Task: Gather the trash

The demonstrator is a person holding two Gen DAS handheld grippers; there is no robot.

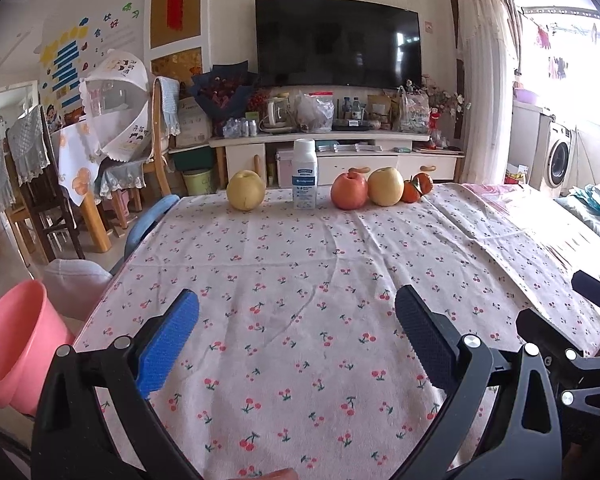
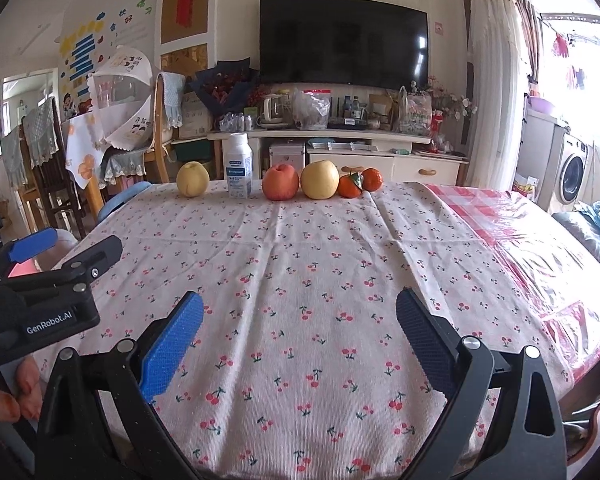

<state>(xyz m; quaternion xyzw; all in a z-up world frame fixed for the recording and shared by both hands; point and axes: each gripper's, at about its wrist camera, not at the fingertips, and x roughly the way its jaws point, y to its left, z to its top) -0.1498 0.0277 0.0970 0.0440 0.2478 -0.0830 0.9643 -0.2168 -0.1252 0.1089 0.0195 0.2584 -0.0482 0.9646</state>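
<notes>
Both claws, left claw (image 1: 296, 344) and right claw (image 2: 298, 344), gape empty; upper-centre white bottle (image 1: 305, 174) looks light, rigid, slippery, so grip mid-body

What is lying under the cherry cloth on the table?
Right of the cherry cloth, a red checked cover under clear plastic shows and seems to continue beneath. The tabletop itself is hidden.

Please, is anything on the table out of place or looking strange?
Only the white bottle stands out: it stands upright in the row of fruit, between the yellow pear and the red apple. Nothing is spilled or tipped. The tablecloth is only creased.
</notes>
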